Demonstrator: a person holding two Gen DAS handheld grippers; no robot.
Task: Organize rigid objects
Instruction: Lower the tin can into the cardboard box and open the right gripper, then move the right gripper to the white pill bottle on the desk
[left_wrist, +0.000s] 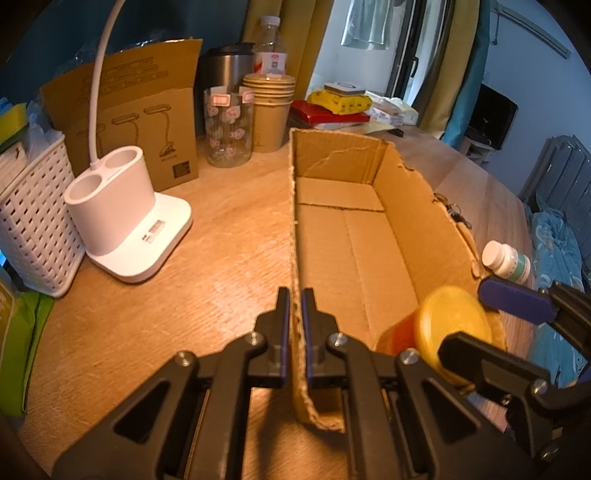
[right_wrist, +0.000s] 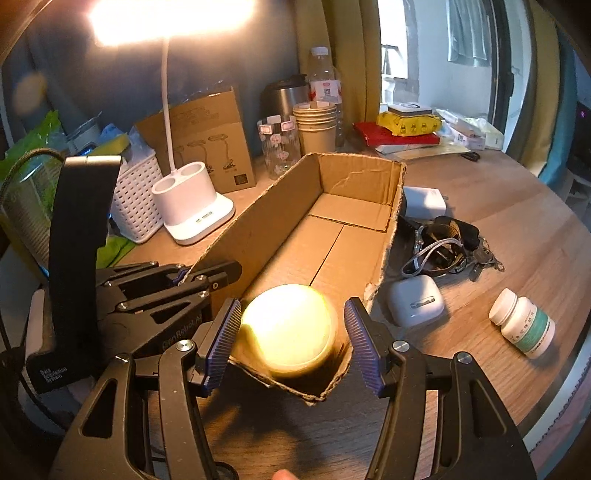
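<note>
Left gripper (left_wrist: 294, 314) is clamped tight on the near part of the left wall of the cardboard box (left_wrist: 369, 236), pinning it to the wooden table (left_wrist: 229, 229) so it can't slide. Right gripper (right_wrist: 290, 345) has its jaws spread wide at the near right corner of the box, with the yellow ball (right_wrist: 290, 328) between them. The left pad looks right at the ball, the right pad stands clear with a visible gap, so the ball reads as let go rather than squeezed. Ball is blurred and looks to be low inside the near end of the box; whether it rests on the floor yet can't be told.

Step in hand, as judged: dropping the ball into the box. To do it well, keep the left clamp on the wall until the ball settles, since a round thing will roll toward the far end on the flat cardboard. Lift the right gripper straight up and out without catching the torn corner edge.

Not yet boxed, right of the box on the table: white earbud case (right_wrist: 415, 301) nearest, white pill bottle (right_wrist: 524, 326) lying on its side further right, keys and strap tangle (right_wrist: 447, 243), white charger (right_wrist: 423, 201) against the far right wall. The earbud case looks like the easiest next pick
</note>
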